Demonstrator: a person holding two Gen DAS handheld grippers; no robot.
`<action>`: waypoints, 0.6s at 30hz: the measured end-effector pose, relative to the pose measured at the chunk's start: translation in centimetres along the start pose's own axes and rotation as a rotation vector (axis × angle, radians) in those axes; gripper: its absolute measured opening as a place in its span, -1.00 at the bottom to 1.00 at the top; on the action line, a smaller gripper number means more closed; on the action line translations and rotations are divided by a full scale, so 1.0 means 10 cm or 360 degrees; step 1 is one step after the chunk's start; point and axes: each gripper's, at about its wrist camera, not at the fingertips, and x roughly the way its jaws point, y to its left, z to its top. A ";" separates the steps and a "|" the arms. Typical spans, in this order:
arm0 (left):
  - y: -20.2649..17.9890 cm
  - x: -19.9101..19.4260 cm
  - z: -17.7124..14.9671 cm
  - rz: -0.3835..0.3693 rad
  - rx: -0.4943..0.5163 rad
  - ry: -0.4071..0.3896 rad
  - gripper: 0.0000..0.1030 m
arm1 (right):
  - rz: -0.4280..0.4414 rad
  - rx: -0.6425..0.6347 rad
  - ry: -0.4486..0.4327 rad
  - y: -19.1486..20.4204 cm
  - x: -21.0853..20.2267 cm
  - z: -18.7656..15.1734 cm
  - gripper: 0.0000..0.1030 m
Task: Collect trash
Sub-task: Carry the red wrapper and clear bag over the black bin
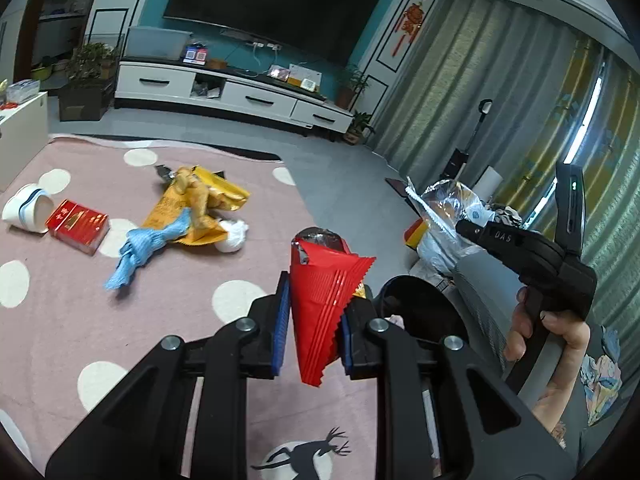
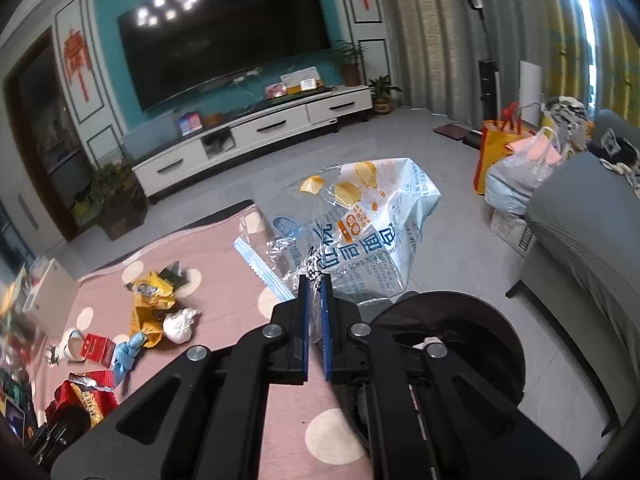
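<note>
My left gripper [image 1: 314, 330] is shut on a red snack wrapper [image 1: 324, 292] and holds it above the pink rug, next to the black bin [image 1: 424, 312]. My right gripper [image 2: 315, 320] is shut on a clear and blue bread bag [image 2: 360, 220], held up beside the black bin [image 2: 452, 332]. In the left wrist view the right gripper [image 1: 460, 226] holds that bag [image 1: 444, 216] above the bin. On the rug lie a yellow wrapper [image 1: 200, 204], a blue cloth [image 1: 140, 248], a white wad [image 1: 234, 236], a red box [image 1: 78, 226] and a white cup [image 1: 26, 208].
The pink dotted rug [image 2: 288, 432] covers the floor at the left. A grey sofa [image 2: 580, 232] stands at the right with bags [image 2: 516, 168] beside it. A white TV cabinet [image 1: 224, 92] runs along the far wall. More wrappers [image 2: 86, 396] lie at the lower left.
</note>
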 end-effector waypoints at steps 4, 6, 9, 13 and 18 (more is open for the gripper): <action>-0.08 0.06 0.02 -0.0042 0.0000 0.0004 -0.58 | -0.0008 0.0027 0.0011 -0.12 0.00 -0.01 -0.88; -0.13 0.12 0.02 -0.0057 0.0005 0.0014 -0.58 | -0.0004 0.0047 0.0019 -0.18 0.00 -0.02 -0.88; -0.21 0.18 0.02 -0.0050 0.0025 0.0021 -0.58 | 0.0047 0.0117 0.0042 -0.33 0.00 -0.07 -0.88; -0.28 0.32 0.03 -0.0069 0.0025 0.0052 -0.58 | 0.0003 0.0237 0.0074 -0.58 0.05 -0.15 -0.88; -0.40 0.53 0.02 -0.0091 0.0040 0.0098 -0.58 | -0.0080 0.0374 0.0094 -0.90 0.09 -0.19 -0.88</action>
